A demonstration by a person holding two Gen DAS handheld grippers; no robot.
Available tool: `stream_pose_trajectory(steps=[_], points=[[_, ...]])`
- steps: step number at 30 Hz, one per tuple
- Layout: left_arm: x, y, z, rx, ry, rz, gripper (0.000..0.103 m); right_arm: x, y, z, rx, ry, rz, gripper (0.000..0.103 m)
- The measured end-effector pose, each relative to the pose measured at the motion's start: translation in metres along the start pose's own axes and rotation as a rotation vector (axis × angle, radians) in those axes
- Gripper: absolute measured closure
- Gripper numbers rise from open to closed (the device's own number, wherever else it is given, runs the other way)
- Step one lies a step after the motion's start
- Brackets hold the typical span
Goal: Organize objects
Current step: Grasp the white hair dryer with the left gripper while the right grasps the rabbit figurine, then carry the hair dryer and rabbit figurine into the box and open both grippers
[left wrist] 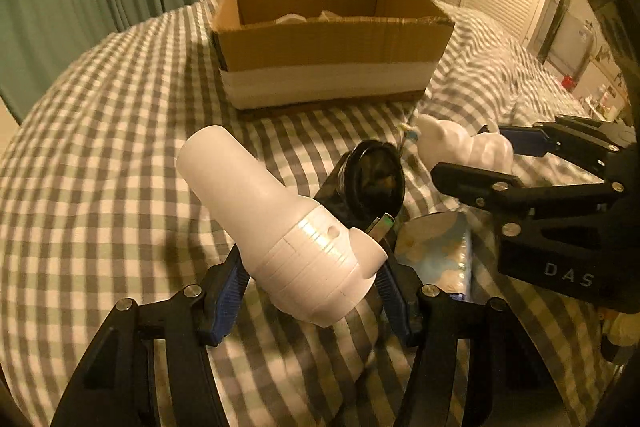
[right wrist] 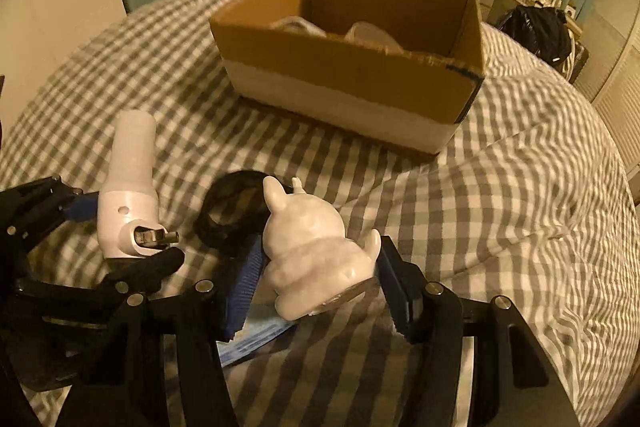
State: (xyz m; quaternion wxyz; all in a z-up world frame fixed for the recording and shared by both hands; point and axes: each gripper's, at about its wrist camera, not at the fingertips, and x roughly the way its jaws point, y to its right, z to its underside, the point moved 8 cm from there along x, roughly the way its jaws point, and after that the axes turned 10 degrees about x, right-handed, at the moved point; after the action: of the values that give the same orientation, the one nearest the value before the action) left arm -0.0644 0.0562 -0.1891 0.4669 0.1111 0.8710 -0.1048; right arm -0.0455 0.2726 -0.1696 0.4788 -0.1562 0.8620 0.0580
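White glossy animal figurine (right wrist: 316, 251) | eared | in right gripper (right wrist: 318, 283)

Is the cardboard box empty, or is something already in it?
Not empty. The cardboard box stands open-topped on the checked bedspread, and pale, whitish items show over its near wall. What they are, I cannot tell.

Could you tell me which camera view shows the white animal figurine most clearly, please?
The right wrist view: the white animal figurine sits close and central between the right tongs, ears and body visible. The left wrist view shows the figurine only small, at the right side, partly behind a tong finger.
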Motion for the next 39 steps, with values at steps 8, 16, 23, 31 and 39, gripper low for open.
stream_pose_trajectory(steps=[8, 16, 23, 31, 39], points=[[-0.047, -0.002, -0.024, -0.025, 0.1, -0.013, 0.042, -0.066, -0.008, -0.021, 0.001, 0.133, 0.012, 0.047], [-0.097, -0.009, -0.069, -0.029, 0.219, -0.011, 0.042, -0.13, -0.016, -0.044, -0.004, 0.258, 0.017, 0.047], [-0.121, -0.024, -0.118, -0.004, 0.273, -0.01, 0.042, -0.165, -0.016, -0.079, 0.015, 0.351, -0.008, 0.047], [-0.113, -0.044, -0.186, 0.024, 0.321, -0.018, 0.042, -0.18, -0.005, -0.139, 0.039, 0.43, -0.017, 0.047], [-0.071, -0.067, -0.251, 0.052, 0.335, -0.019, 0.042, -0.154, 0.024, -0.221, 0.071, 0.469, -0.005, 0.047]])
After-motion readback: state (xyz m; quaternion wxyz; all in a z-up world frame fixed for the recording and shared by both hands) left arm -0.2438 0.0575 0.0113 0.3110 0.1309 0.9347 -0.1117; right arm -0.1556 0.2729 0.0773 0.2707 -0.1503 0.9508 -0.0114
